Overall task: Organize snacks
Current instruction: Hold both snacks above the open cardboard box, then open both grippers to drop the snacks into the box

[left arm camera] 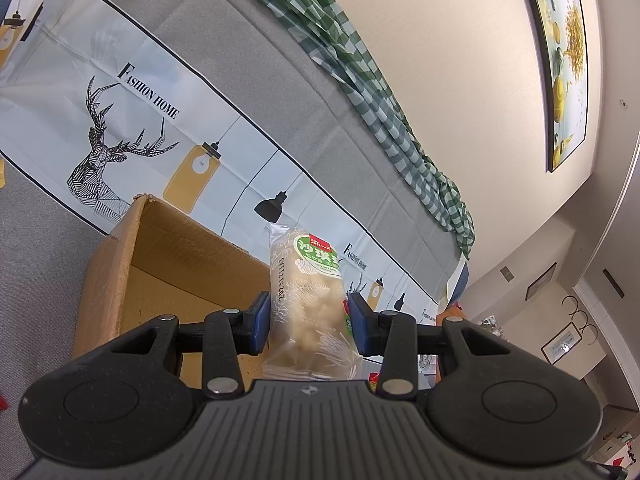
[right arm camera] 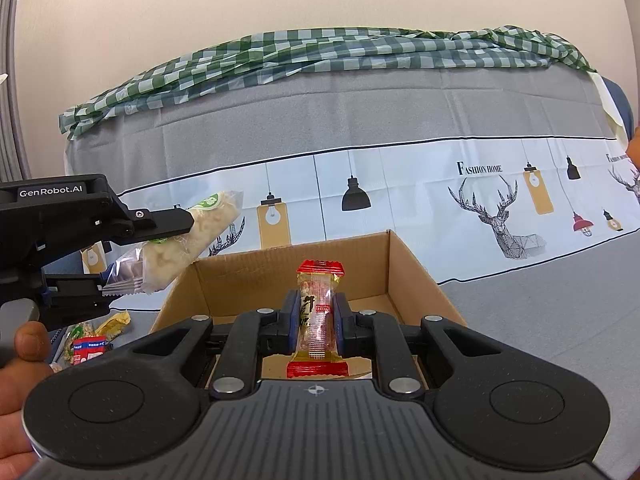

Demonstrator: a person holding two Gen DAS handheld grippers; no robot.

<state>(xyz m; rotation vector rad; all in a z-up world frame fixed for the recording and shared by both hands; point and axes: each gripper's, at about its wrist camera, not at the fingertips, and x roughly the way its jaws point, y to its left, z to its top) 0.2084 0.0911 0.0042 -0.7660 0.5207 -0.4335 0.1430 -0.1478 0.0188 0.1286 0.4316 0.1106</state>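
The open cardboard box (right arm camera: 300, 264) sits on the grey-covered surface (right arm camera: 540, 312), looking bare inside. The left tongs (left arm camera: 307, 318), partly open, clamp a pale rice-snack packet (left arm camera: 306, 292) held up left of the box. The right tongs (right arm camera: 316, 326), nearly closed, pinch a slim red-ended candy (right arm camera: 318, 312) above the near rim. Released here, the candy could catch the rim and fall outside. Loose snacks (right arm camera: 86, 344) wait at left.
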